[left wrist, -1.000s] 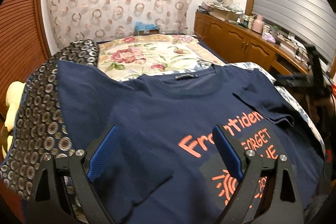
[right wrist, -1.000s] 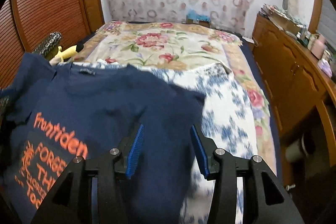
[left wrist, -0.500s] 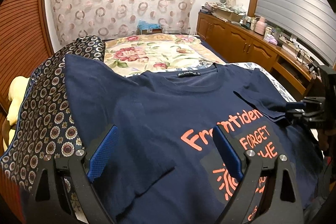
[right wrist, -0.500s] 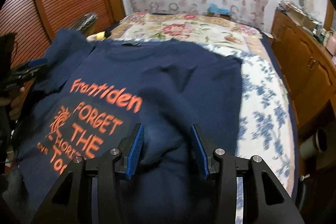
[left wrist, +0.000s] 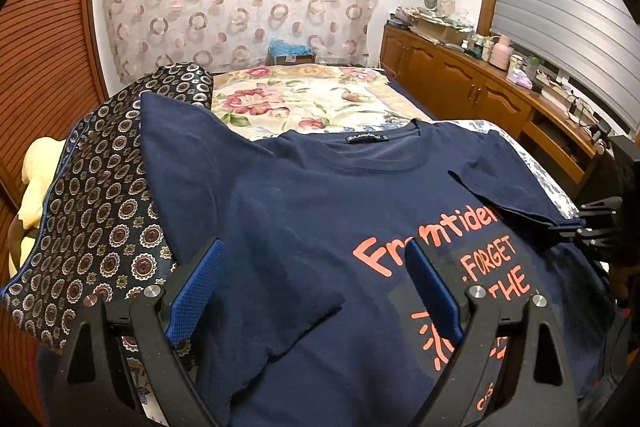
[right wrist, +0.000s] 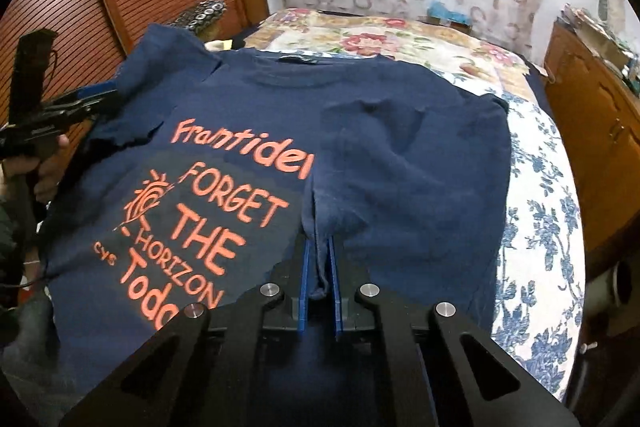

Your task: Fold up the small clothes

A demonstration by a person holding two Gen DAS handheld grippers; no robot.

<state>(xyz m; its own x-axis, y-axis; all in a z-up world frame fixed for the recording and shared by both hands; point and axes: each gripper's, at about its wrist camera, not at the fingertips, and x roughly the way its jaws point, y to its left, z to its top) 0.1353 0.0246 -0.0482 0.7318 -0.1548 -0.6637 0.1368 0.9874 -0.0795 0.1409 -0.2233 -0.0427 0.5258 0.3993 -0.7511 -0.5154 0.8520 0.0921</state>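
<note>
Bedroom bed point(left wrist: 320, 99) carries a navy T-shirt point(left wrist: 320, 211) across its near end. Right gripper point(right wrist: 319, 267) is closing on a pinched ridge of shirt, seemingly the folded-in sleeve side; left gripper point(left wrist: 316, 291) hovers spread wide, empty. Next: carry that fold inward.

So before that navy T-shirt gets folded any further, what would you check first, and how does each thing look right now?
1. Right hand-held gripper closing on a pinch of the T-shirt: ok.
2. Left hand-held gripper open, nothing between its fingers: ok.
3. Right sleeve folded in over the print: ok.
4. Left sleeve folded in: not ok, it lies out on the patterned cloth.
5. Bottom hem flat: cannot tell, out of view.
</note>
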